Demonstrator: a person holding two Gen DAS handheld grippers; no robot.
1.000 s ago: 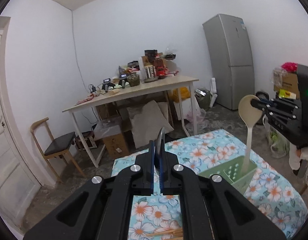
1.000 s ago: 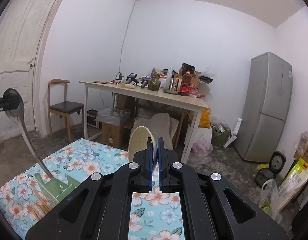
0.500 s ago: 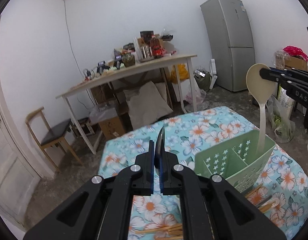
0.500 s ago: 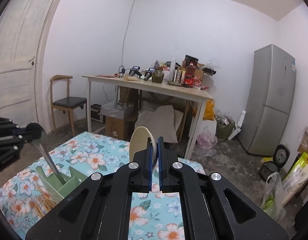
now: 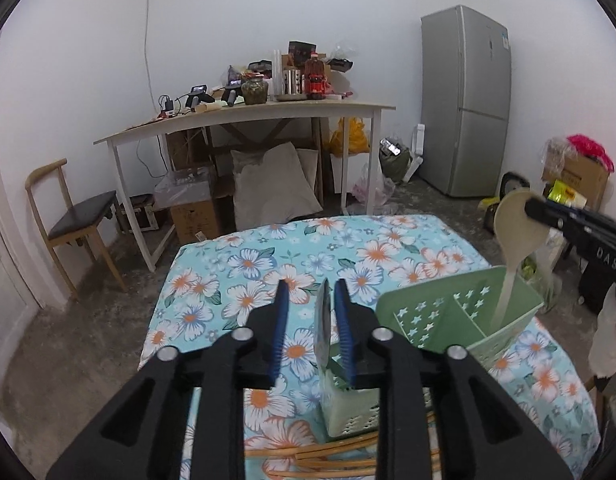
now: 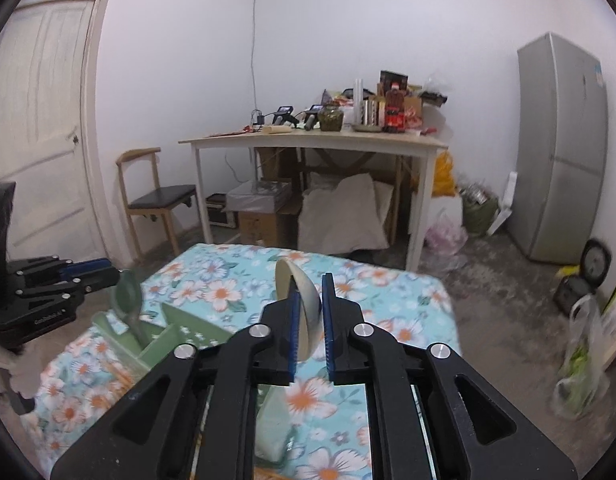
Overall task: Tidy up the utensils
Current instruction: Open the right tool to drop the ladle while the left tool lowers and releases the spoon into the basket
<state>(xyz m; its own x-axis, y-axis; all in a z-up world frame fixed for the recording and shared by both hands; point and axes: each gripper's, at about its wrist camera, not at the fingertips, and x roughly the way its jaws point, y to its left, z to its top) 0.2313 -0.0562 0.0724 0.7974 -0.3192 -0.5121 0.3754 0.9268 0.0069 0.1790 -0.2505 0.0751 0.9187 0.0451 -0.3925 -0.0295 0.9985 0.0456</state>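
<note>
Both grippers, left gripper (image 5: pixel 308 304) and right gripper (image 6: pixel 309 312), were opening, letting spoons drop into the green holder (image 5: pixel 459 312); next, pull away

— What colours does the low table's floral cloth (image 5: pixel 391 240) carry?
— Turquoise, with white and orange flowers. The star-pierced plastic utensil caddy (image 5: pixel 459 320) is pale green, the plastic ladle (image 5: pixel 517 224) cream, the gripper pads (image 5: pixel 278 332) blue.

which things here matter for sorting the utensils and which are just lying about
Part of the job:
green caddy
cream spoon
metal spoon
chopsticks

Just lying about:
wooden table
fridge
chair
pillows
</note>
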